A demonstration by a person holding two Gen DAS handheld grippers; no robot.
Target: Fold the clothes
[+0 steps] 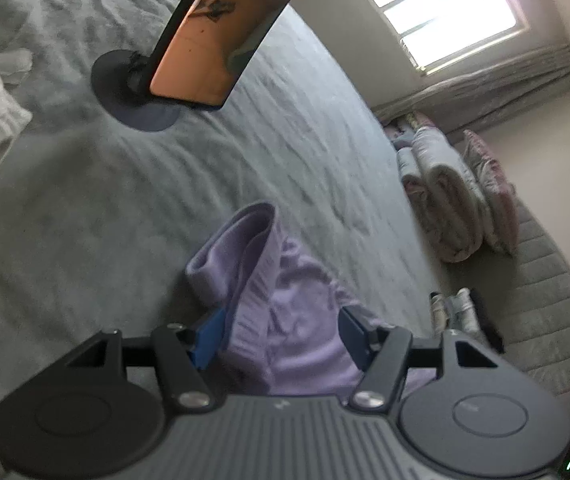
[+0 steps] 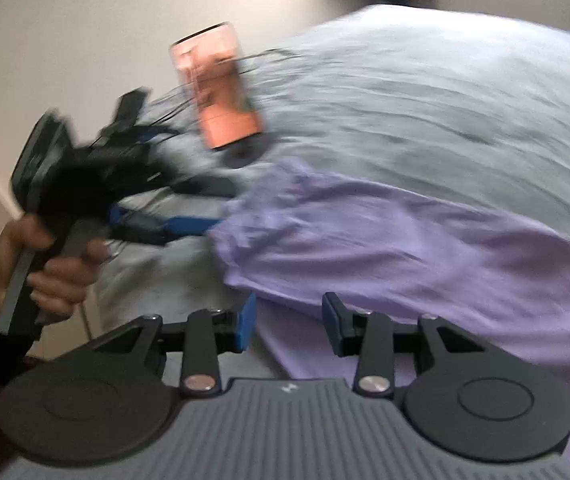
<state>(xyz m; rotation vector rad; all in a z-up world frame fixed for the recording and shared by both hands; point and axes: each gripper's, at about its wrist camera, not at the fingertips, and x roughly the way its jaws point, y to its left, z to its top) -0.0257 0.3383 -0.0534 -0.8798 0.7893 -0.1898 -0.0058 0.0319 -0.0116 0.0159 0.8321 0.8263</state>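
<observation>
Jaws of both grippers parted, apparently gripping nothing, one lilac garment [image 2: 385, 232], one bed [image 1: 285, 140]

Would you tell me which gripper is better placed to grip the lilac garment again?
Probably the left gripper: its open blue fingers straddle a bunched fold of the lilac garment. The right gripper, also open, sits at the flat edge.

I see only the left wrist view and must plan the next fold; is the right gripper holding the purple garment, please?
Observer: No, the right gripper is open over the purple garment, not clamping it.
Operator: Thank you. How far does the cloth extend on that side?
Observer: It spreads across the bed and runs past the right edge of the right wrist view.
</observation>
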